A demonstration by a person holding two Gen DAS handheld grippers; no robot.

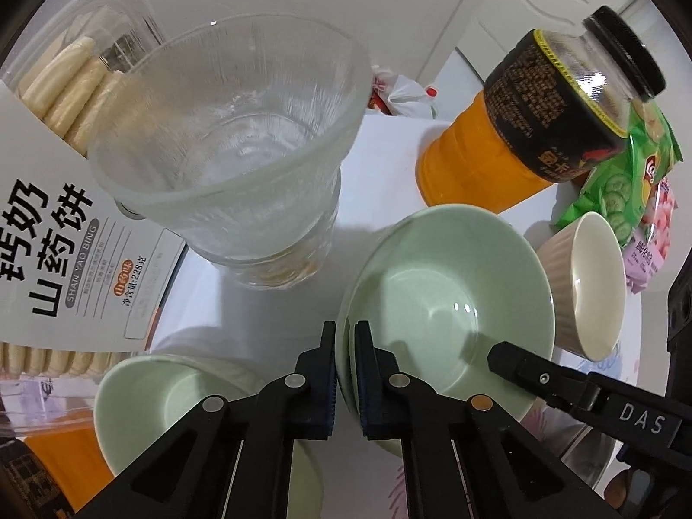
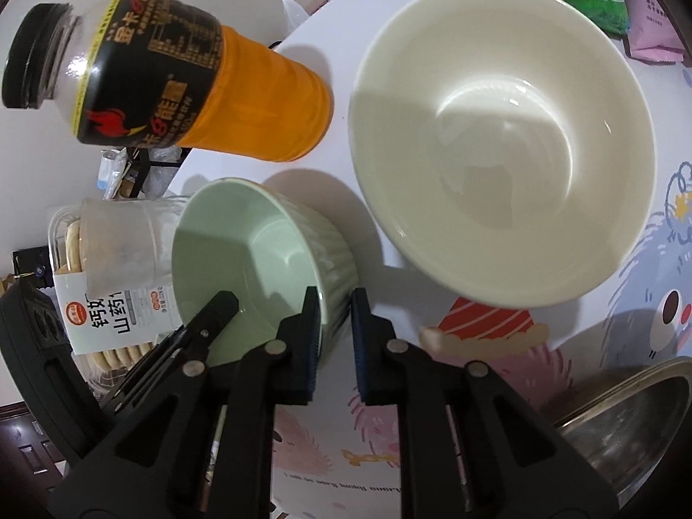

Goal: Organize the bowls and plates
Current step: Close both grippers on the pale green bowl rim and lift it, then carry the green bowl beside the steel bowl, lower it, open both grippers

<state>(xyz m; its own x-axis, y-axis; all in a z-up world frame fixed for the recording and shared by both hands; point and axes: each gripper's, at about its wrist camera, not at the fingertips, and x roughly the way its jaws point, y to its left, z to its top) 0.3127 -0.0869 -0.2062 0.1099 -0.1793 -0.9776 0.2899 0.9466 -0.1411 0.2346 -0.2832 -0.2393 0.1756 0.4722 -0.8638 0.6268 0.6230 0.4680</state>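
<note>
My left gripper pinches the near rim of the pale green ribbed bowl, my right gripper pinches its right-hand wall, and the big cream bowl waits just right of it.

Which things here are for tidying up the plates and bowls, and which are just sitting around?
For the job: green plate, held by the left gripper; green bowl, held by the right gripper; cream bowl.

Just lying about: orange drink bottle, glass cup, biscuit box, snack bags.

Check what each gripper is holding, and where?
Both hold the green bowl by its rim: left gripper on one side, right gripper on the opposite side, each with one finger inside and one outside.
</note>
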